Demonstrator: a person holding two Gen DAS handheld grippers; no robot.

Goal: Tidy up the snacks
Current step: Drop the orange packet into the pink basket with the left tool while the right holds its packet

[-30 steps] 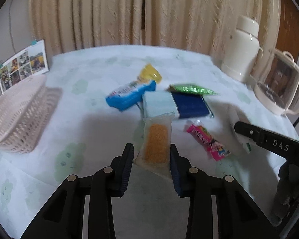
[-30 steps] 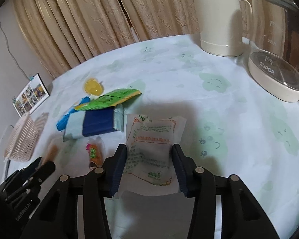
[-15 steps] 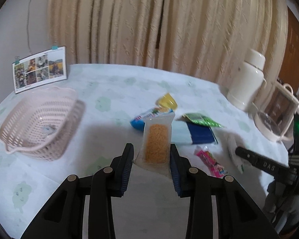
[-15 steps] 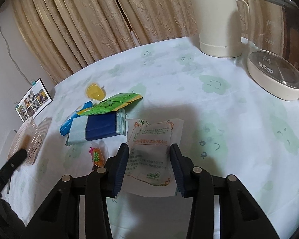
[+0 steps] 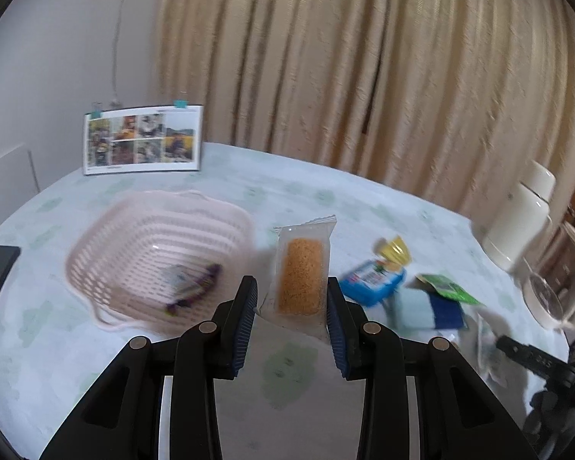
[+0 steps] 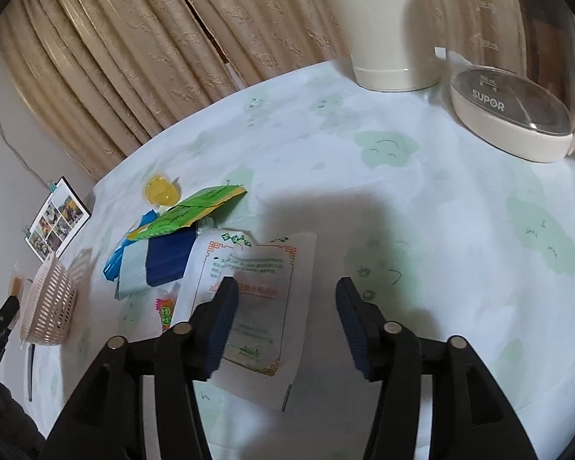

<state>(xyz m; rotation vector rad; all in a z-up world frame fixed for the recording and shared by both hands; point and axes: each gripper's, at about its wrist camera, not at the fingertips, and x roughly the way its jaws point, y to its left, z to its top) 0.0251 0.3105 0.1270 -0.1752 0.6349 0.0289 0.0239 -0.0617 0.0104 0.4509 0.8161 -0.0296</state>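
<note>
Down at the bottom middle of the left wrist view, the left gripper [image 5: 292, 316] holds a clear packet with an orange snack [image 5: 302, 272] inside. Its two blue pads press on the packet's sides, so it is closed on it. The packet stands up tall, off the table [image 5: 303, 195]. The pink basket [image 5: 96, 253] sits at the middle left of the frame, just beside the packet. One purple wrapped snack [image 5: 189, 285] lies inside it already.

Over in the right wrist view, the right gripper [image 6: 285, 326] is wide open and holds nothing. A white packet with green and orange print [image 6: 257, 299] lies flat on the table, partly under the left pad. At the middle left of that frame lies the pile: a green packet [image 6: 188, 211], a dark blue pack [image 6: 168, 257], a yellow jelly cup [image 6: 161, 191] and a small red candy [image 6: 166, 312].

I think the orange snack goes into the basket next. The packet is thin and slippery, and only its edges are pinched, so it could slide out on the way. If it is let go too early, it may hit the rim and fall on the cloth. The white packet lies very flat, so the right pads may scrape past it or bunch up the cloth.
</note>
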